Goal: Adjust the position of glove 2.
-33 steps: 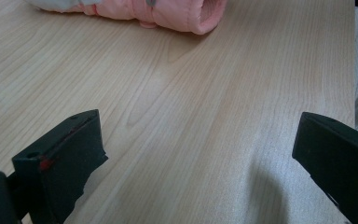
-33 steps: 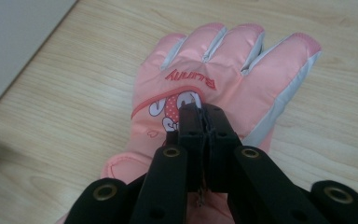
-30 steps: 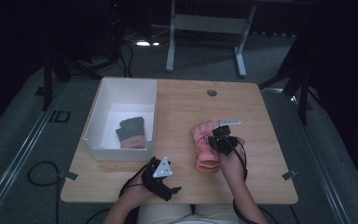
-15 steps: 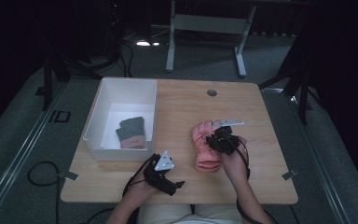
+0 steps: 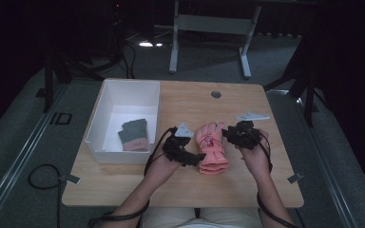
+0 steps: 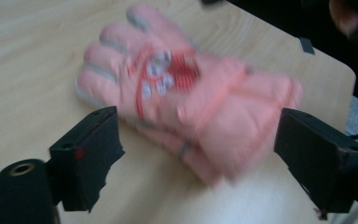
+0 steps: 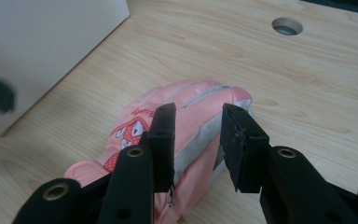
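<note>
Our left gripper (image 5: 197,159) had come up from the table's near edge to the cuff side of the pink glove (image 5: 212,148), its jaws just closing a little yet wide apart around it. Our right gripper (image 5: 229,134) had just been opening over the fingertips, pads clear. The glove lay flat on the table (image 5: 185,190) beside the white bin (image 5: 105,102), so we judged the left was taking over.
</note>
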Motion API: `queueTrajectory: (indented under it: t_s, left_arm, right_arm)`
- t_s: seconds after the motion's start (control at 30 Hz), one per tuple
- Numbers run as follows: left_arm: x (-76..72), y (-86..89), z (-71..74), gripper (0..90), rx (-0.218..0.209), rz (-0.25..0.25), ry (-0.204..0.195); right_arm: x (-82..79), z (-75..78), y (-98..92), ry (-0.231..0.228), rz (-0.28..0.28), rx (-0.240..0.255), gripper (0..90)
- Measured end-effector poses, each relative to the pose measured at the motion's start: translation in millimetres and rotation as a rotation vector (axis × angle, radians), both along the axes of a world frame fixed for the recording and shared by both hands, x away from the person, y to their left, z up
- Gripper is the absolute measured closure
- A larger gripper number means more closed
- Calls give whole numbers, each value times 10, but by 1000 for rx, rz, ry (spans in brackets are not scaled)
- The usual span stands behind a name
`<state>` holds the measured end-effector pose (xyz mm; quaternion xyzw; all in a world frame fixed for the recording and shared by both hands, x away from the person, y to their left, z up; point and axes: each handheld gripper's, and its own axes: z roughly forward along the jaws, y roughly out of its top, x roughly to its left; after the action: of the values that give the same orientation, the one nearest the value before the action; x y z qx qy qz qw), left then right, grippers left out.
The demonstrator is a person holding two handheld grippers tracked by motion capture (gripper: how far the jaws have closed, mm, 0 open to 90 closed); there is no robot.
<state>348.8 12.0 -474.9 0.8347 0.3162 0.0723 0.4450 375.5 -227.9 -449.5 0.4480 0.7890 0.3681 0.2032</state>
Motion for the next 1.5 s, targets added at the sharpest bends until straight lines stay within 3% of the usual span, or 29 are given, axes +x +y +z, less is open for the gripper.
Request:
queueTrajectory:
  t_s: [0.07, 0.1, 0.13, 0.17, 0.2, 0.23, 0.27, 0.3, 0.33, 0.37, 0.53, 0.57, 0.6, 0.63, 0.67, 0.7, 0.73, 0.77, 0.8, 0.83, 0.87, 0.9, 0.93, 0.97, 1.0, 1.17, 1.33, 1.5]
  left_arm:
    - [150, -68, 5, 169, 11, 27, 4]
    - [306, -94, -46, 205, 11, 60, 45]
    - [306, -94, -46, 207, 11, 60, 45]
    - [433, -104, -131, 216, 24, 81, 86]
    - [433, -104, -131, 221, 24, 81, 86]
    - [522, -113, -237, 227, 24, 89, 144]
    - [522, -113, -237, 229, 24, 89, 144]
    - [566, -143, -345, 229, 26, 94, 190]
    - [566, -143, -345, 229, 26, 94, 190]
    - [601, -153, -450, 231, 20, 103, 230]
    - [642, -198, -589, 279, 29, 105, 289]
    - [666, -229, -659, 285, 10, 106, 330]
    - [666, -229, -659, 301, 10, 106, 330]
    - [690, -252, -716, 320, -12, 95, 359]
    - [690, -252, -716, 331, -12, 95, 359]
    - [728, -255, -770, 341, -39, 81, 401]
    - [728, -255, -770, 349, -39, 81, 401]
    - [773, -243, -822, 361, -80, 71, 448]
    - [773, -243, -822, 407, -80, 71, 448]
    - [796, -235, -850, 435, -106, 50, 468]
    - [796, -235, -850, 467, -106, 50, 468]
    - [802, -226, -842, 541, -128, 30, 472]
    - [802, -226, -842, 615, -128, 30, 472]
    - [775, -245, -805, 672, -120, 31, 448]
    - [775, -245, -805, 703, -120, 31, 448]
    - [750, -286, -659, 750, -87, -6, 395]
    - [736, -261, -534, 758, -110, -19, 382]
    - [718, -194, -205, 762, -112, -25, 331]
  right_arm:
    - [40, -39, 22, 3, 11, 6, 651]
    - [72, -89, 55, 16, 13, -1, 642]
    - [72, -89, 55, 16, 13, -1, 642]
    - [87, -150, 79, 30, 16, -4, 637]
    - [87, -150, 79, 30, 16, -4, 637]
    - [98, -229, 96, 54, 17, -11, 630]
    - [98, -229, 96, 54, 17, -11, 630]
    - [102, -327, 95, 78, 20, -18, 617]
    - [102, -327, 95, 78, 20, -18, 617]
    - [94, -383, 88, 89, 23, -28, 594]
    - [128, -494, 41, 126, 18, -53, 518]
    - [171, -569, 22, 165, 28, -62, 494]
    - [171, -569, 22, 165, 28, -62, 494]
    - [216, -629, -2, 208, 17, -35, 487]
    - [216, -629, -2, 208, 17, -35, 487]
    - [271, -684, -48, 260, 9, 15, 466]
    - [300, -708, -78, 289, 8, 49, 464]
    - [323, -732, -102, 309, 11, 75, 460]
    - [323, -732, -102, 309, 11, 75, 460]
    - [359, -779, -124, 343, 29, 124, 504]
    - [359, -779, -124, 343, 29, 124, 504]
    - [360, -787, -126, 343, 43, 140, 564]
    - [360, -787, -126, 343, 43, 140, 564]
    - [340, -777, -110, 333, 44, 142, 600]
    - [340, -777, -110, 333, 44, 142, 600]
    - [311, -736, -161, 323, 42, 193, 644]
    - [258, -644, -171, 285, 45, 206, 651]
    - [219, -335, -123, 220, 54, 213, 654]
